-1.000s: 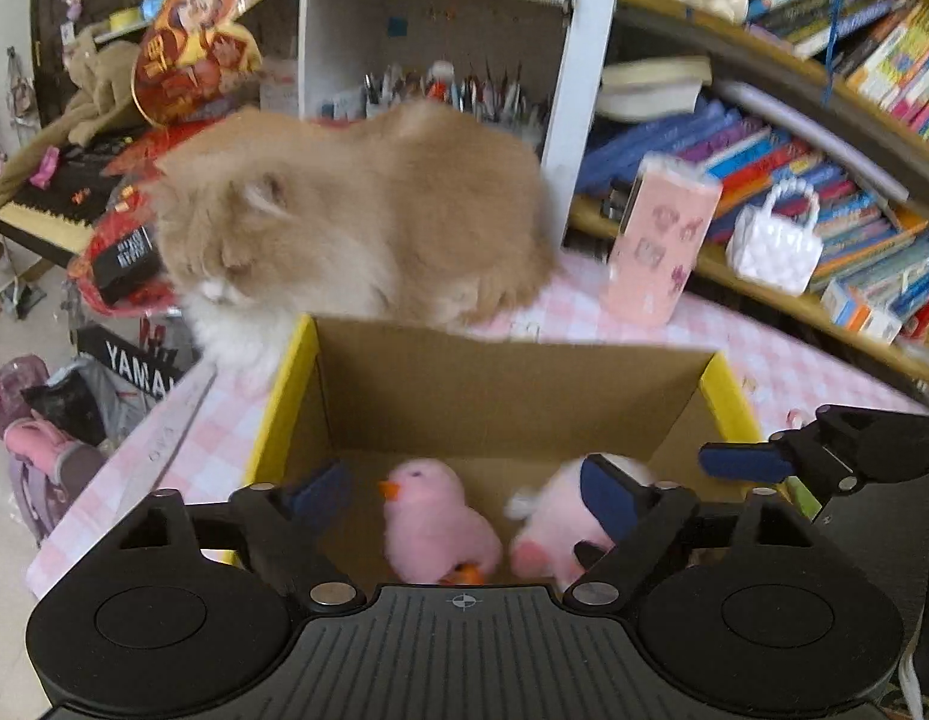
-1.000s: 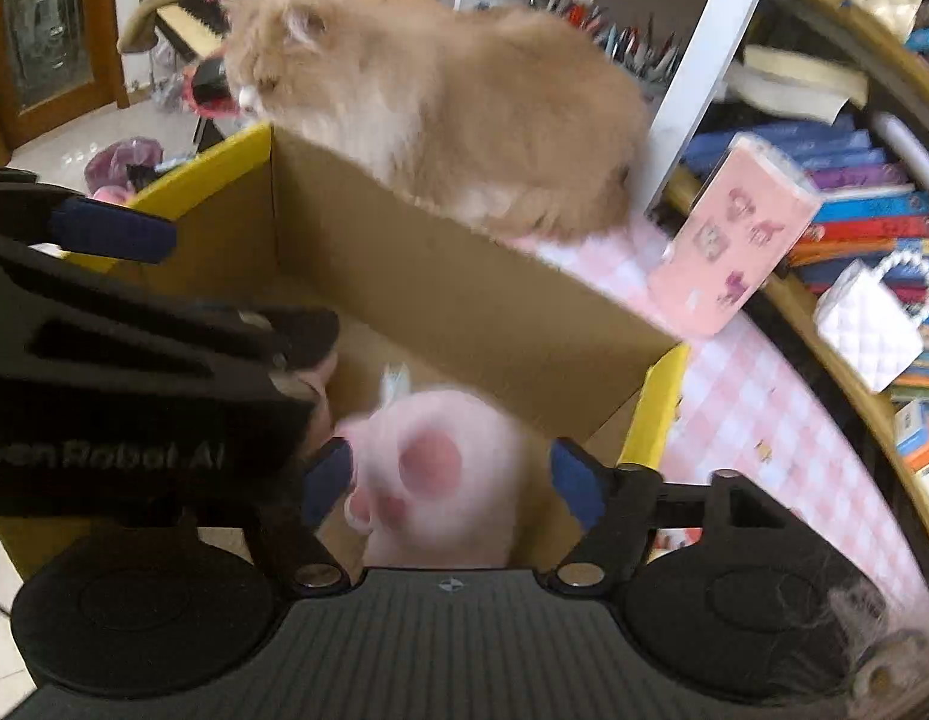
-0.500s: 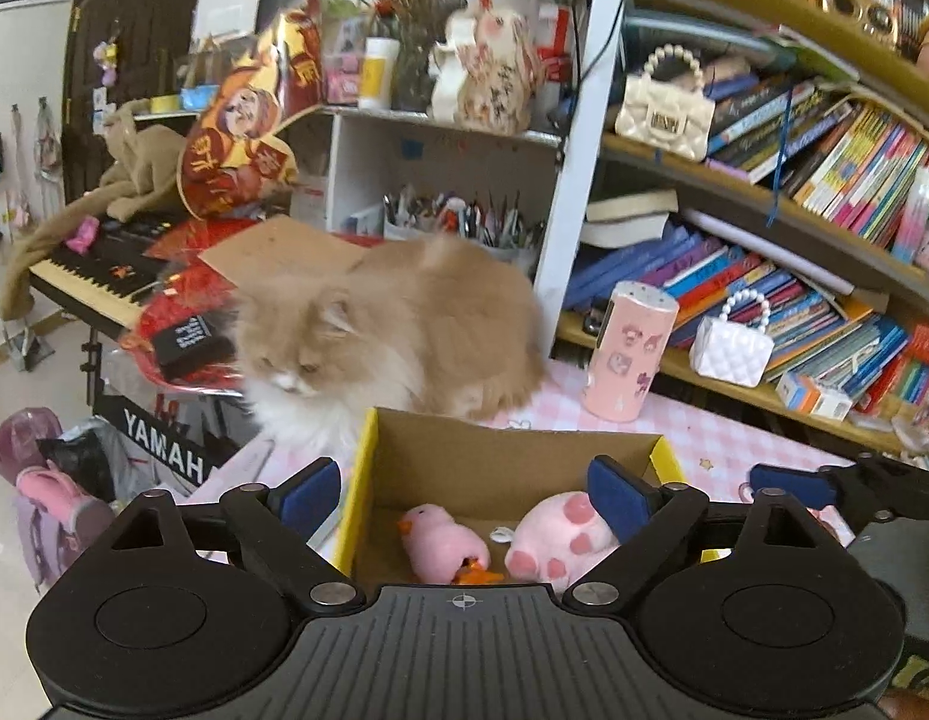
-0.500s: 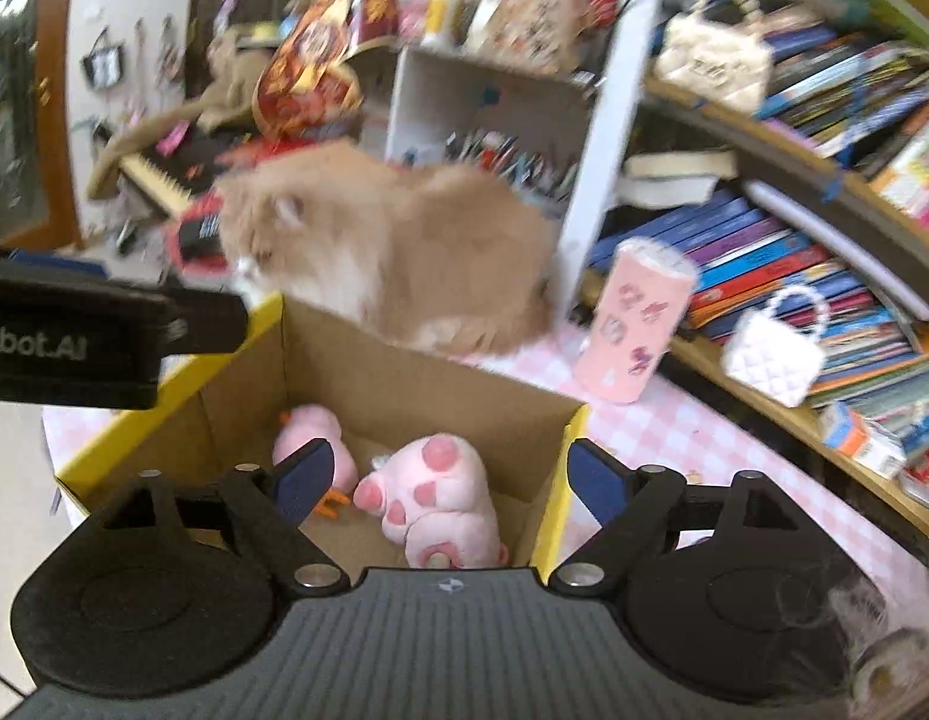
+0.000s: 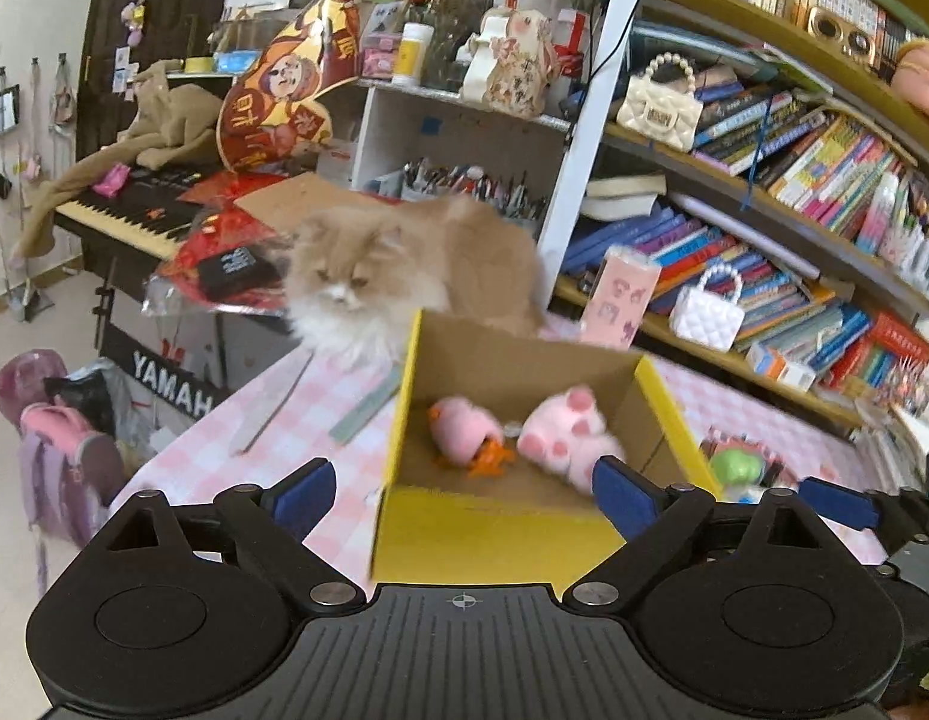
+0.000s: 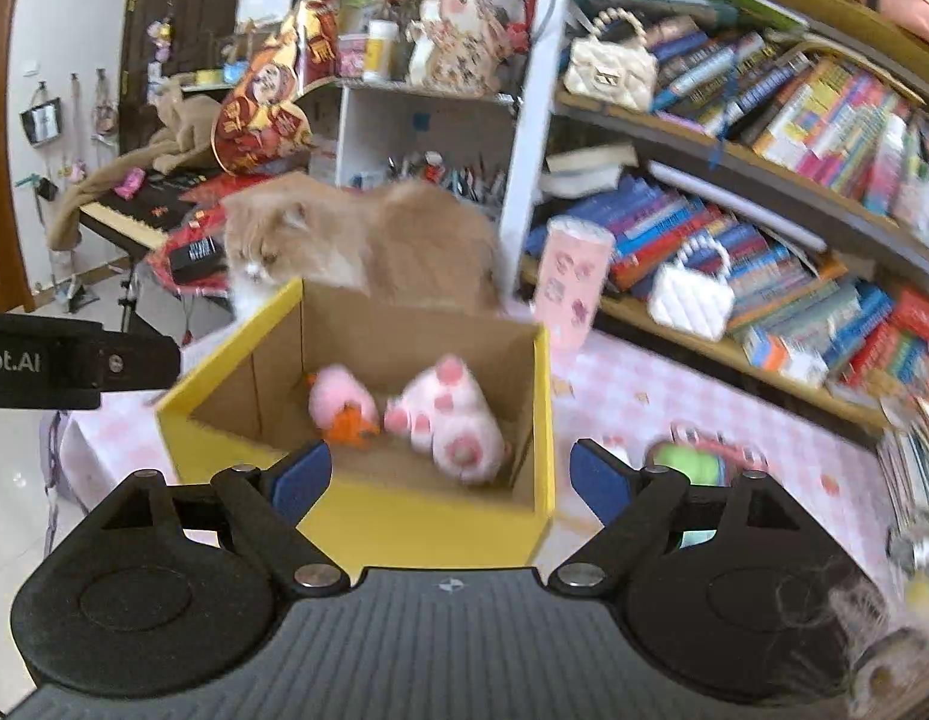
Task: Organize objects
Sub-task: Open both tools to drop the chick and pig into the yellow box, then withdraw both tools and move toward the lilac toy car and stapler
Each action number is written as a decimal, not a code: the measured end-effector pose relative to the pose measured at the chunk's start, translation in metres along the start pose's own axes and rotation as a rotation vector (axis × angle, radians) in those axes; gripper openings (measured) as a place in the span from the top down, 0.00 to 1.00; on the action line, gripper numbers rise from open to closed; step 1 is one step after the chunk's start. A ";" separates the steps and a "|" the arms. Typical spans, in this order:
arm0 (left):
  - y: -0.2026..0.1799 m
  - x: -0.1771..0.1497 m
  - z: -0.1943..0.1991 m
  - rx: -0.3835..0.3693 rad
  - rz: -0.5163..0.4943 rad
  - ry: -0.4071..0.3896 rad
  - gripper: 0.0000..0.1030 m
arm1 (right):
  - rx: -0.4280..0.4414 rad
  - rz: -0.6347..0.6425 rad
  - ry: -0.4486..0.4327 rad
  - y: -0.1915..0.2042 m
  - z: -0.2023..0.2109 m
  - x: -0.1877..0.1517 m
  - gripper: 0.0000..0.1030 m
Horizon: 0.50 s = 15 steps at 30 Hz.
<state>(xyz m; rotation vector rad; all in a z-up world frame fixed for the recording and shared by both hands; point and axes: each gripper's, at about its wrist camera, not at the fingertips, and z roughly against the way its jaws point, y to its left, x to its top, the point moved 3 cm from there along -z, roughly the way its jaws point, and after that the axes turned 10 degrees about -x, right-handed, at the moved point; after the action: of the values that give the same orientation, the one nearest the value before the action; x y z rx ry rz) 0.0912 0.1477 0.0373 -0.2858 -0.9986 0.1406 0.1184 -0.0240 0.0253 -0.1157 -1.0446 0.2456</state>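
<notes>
Crammed bookshelves (image 5: 764,180) back a pink-checked counter (image 5: 296,420), where a fluffy ginger cat (image 5: 404,264) sits just behind a yellow cardboard box (image 5: 500,516). Inside it lie a pink chick plush (image 5: 461,429) and a pink paw plush (image 5: 569,435), side by side. The left tongs (image 5: 461,495) are opening with nothing gripped, and the right tongs (image 6: 446,480) stand wide and empty.

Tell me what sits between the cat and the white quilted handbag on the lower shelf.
The white shelf post and a pink patterned tumbler sit between the cat and the white handbag; both wrist views show it.
</notes>
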 end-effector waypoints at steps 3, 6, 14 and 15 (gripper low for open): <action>0.004 -0.016 0.009 0.015 -0.002 0.028 0.08 | -0.016 -0.016 0.035 0.003 0.014 -0.020 0.16; 0.007 -0.032 0.018 0.020 0.005 0.053 0.08 | -0.028 -0.023 0.059 0.006 0.027 -0.039 0.16; 0.004 -0.065 0.033 0.043 -0.037 0.080 0.08 | -0.076 -0.064 0.092 0.010 0.058 -0.077 0.16; 0.003 -0.069 0.035 0.043 -0.043 0.085 0.08 | -0.084 -0.069 0.095 0.010 0.061 -0.081 0.16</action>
<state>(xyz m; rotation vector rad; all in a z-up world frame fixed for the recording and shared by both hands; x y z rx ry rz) 0.0251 0.1397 -0.0013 -0.2296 -0.9161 0.1102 0.0253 -0.0365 -0.0141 -0.1651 -0.9629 0.1321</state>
